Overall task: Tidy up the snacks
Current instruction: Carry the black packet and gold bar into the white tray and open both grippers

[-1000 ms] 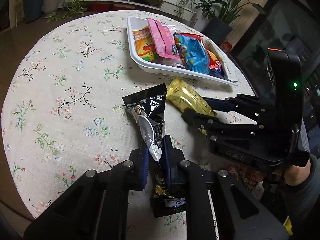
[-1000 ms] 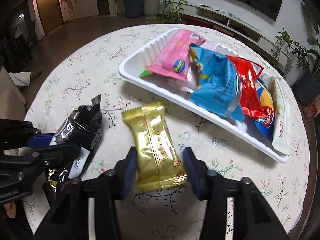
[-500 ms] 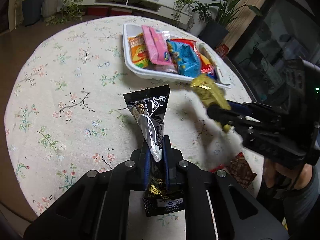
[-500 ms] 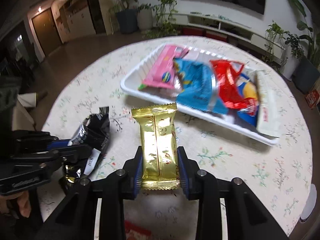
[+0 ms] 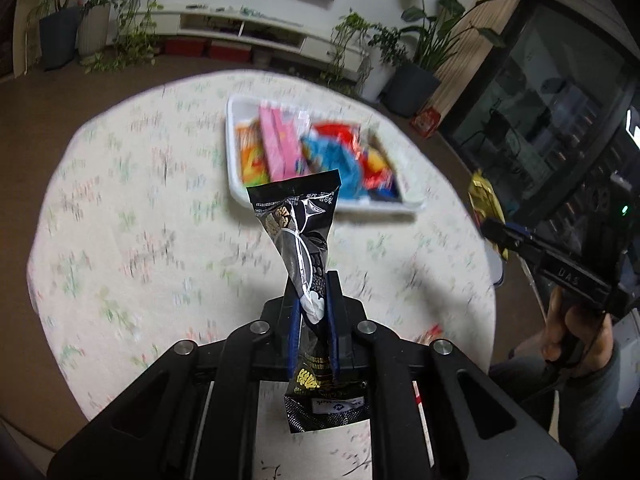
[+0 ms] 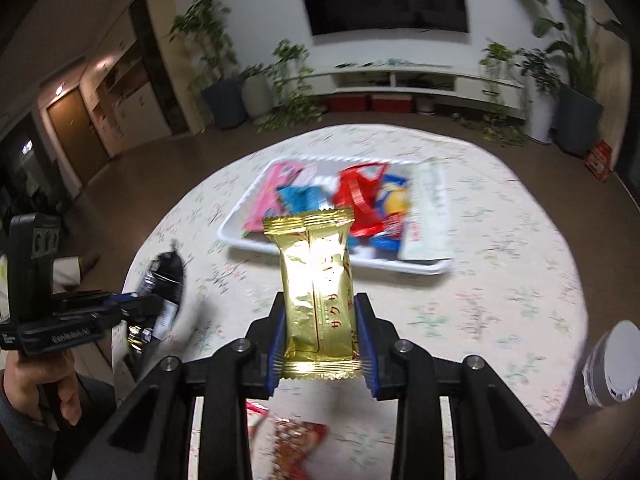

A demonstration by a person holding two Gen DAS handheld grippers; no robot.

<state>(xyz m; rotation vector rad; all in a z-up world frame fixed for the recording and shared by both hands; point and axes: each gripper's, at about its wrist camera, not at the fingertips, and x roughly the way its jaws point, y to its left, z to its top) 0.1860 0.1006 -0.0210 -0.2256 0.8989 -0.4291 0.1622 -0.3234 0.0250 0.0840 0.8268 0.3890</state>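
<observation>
My left gripper [image 5: 313, 312] is shut on a black snack packet [image 5: 298, 220], which hangs in the air above the floral tablecloth [image 5: 140, 240]. The right gripper [image 6: 320, 328] is shut on a gold wrapped bar [image 6: 316, 276], also lifted off the table. Beyond both stands a white tray [image 5: 234, 168] holding pink, orange, blue and red snack packs. In the right wrist view the tray [image 6: 236, 236] also carries a white pack [image 6: 428, 208]. The left wrist view shows the right gripper [image 5: 496, 232] at the right edge with the gold bar [image 5: 484, 200]. The black packet [image 6: 164, 284] shows at the left of the right wrist view.
A red patterned packet [image 6: 298, 440] lies on the table's near edge below the right gripper. A person's hands [image 5: 568, 328] hold the gripper handles. A grey bin [image 6: 610, 364] stands on the floor to the right. Potted plants [image 5: 412, 60] and a low TV shelf [image 6: 420, 80] lie beyond the round table.
Both grippers have risen, lifting the black packet and the gold bar off the table. The right gripper closed on the gold bar and swung right, away from the left gripper.
</observation>
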